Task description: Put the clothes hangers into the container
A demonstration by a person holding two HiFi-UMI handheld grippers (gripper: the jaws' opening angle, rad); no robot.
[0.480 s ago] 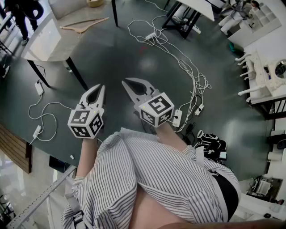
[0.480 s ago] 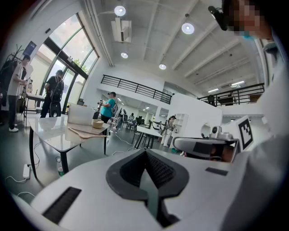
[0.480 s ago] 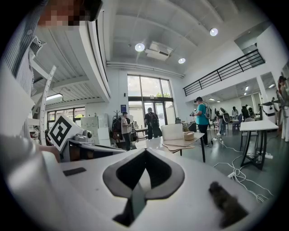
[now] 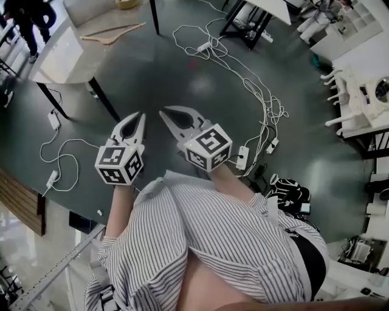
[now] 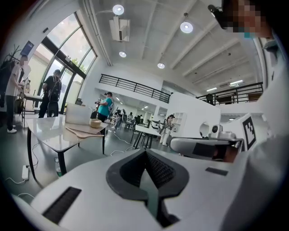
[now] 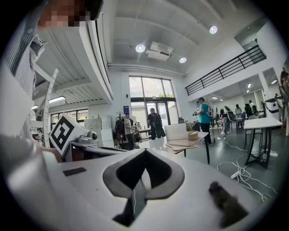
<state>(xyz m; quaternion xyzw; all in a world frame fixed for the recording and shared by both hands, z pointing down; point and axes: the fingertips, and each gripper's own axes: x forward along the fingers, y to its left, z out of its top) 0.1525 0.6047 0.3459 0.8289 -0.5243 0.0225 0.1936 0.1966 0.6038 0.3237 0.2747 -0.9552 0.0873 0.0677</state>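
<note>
Wooden clothes hangers (image 4: 113, 33) lie on a pale table (image 4: 61, 58) at the far left, next to a white box-like container (image 4: 85, 8) and a small basket (image 4: 129, 3). The left gripper view shows the hangers (image 5: 83, 131) and the box (image 5: 77, 115) far ahead; the right gripper view shows the hangers (image 6: 183, 144) and the box (image 6: 175, 131). My left gripper (image 4: 141, 114) and right gripper (image 4: 163, 112) are held side by side over the dark floor, well short of the table. Both are shut with nothing in them, as seen on the left gripper (image 5: 145, 153) and the right gripper (image 6: 144, 153).
White cables (image 4: 255, 91) and power strips trail across the floor ahead and to the right. A white bench (image 4: 358, 91) with robot parts stands at the right, and a black bag (image 4: 289, 194) lies near my feet. People (image 5: 52, 92) stand beyond the table.
Both grippers have drifted slightly up and left in the head view. Their jaws are as before and nothing was taken hold of.
</note>
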